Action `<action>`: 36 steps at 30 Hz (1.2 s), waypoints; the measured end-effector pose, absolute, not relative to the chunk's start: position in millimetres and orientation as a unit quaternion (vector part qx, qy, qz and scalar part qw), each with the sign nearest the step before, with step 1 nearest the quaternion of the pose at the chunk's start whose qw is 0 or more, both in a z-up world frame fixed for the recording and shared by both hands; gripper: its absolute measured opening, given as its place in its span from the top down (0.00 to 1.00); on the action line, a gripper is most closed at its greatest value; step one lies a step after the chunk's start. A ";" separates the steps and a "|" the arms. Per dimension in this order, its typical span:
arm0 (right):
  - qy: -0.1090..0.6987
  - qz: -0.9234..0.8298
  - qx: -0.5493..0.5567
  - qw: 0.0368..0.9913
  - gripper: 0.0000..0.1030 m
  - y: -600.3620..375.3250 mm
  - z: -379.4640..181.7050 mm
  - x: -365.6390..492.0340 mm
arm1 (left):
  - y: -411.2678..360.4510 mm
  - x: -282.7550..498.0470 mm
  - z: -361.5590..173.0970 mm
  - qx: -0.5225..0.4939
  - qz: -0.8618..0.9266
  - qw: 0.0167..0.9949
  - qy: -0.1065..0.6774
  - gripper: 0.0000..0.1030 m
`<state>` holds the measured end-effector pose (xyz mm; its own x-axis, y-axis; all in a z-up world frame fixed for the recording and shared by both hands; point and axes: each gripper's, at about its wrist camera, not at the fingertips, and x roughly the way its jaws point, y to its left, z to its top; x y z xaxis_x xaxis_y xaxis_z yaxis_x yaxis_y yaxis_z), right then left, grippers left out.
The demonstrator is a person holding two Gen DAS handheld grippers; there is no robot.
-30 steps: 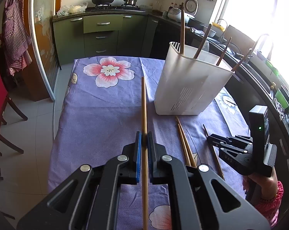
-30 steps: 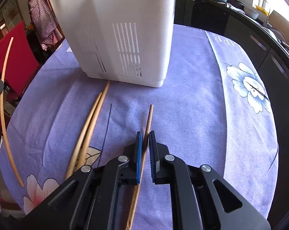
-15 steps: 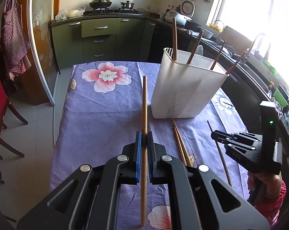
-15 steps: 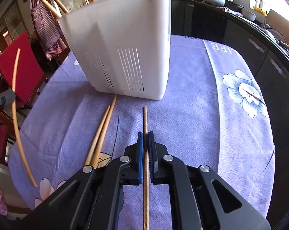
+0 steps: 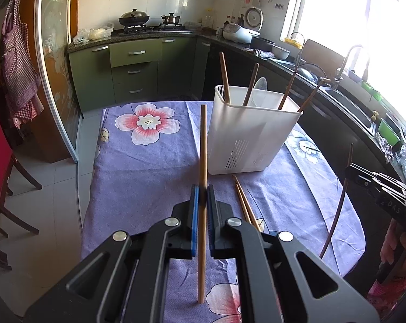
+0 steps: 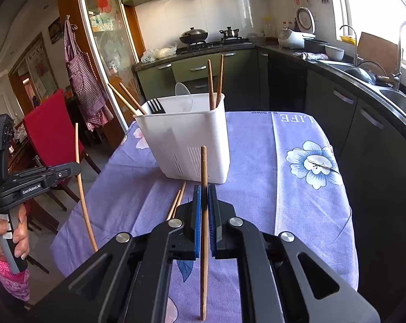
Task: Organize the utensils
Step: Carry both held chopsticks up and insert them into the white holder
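Note:
My left gripper (image 5: 202, 196) is shut on a light wooden chopstick (image 5: 203, 145), held above the table, pointing toward the white utensil holder (image 5: 246, 140). My right gripper (image 6: 203, 199) is shut on a darker chopstick (image 6: 203, 167), lifted in front of the holder (image 6: 192, 145). The holder stands on the purple flowered cloth (image 5: 149, 161) and contains several chopsticks, a clear spoon and a black fork (image 6: 155, 106). Two chopsticks (image 5: 244, 202) lie on the cloth before the holder, also seen in the right wrist view (image 6: 177, 202). Each gripper shows in the other's view: the right (image 5: 349, 171), the left (image 6: 77, 169).
A red chair (image 6: 51, 132) stands left of the table. Green kitchen cabinets (image 5: 133, 72) with a stove and pots are behind. A dark counter with a sink (image 6: 378, 91) runs along the right side. The table edges drop off to the tiled floor (image 5: 57, 202).
Both grippers have risen and pulled back from the table. The right gripper closed on the dark chopstick that lay on the cloth and lifted it. The left still holds its chopstick.

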<state>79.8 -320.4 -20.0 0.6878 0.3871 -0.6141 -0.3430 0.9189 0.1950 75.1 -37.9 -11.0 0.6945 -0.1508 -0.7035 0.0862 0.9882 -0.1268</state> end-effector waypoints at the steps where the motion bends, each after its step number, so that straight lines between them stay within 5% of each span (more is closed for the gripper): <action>1: 0.338 0.201 0.033 0.919 0.94 -321.0 -18.2 76.6 | -38.2 73.6 -9.3 -0.041 -0.065 0.920 0.384 0.94; 23: 0.291 0.226 0.041 0.929 0.94 -313.9 8.1 61.3 | -46.0 59.2 19.8 -0.026 -0.077 0.932 0.352 0.94; 36: 0.245 0.251 0.027 0.936 0.94 -294.9 73.8 83.0 | -75.2 85.2 73.7 -0.018 -0.139 0.934 0.328 0.94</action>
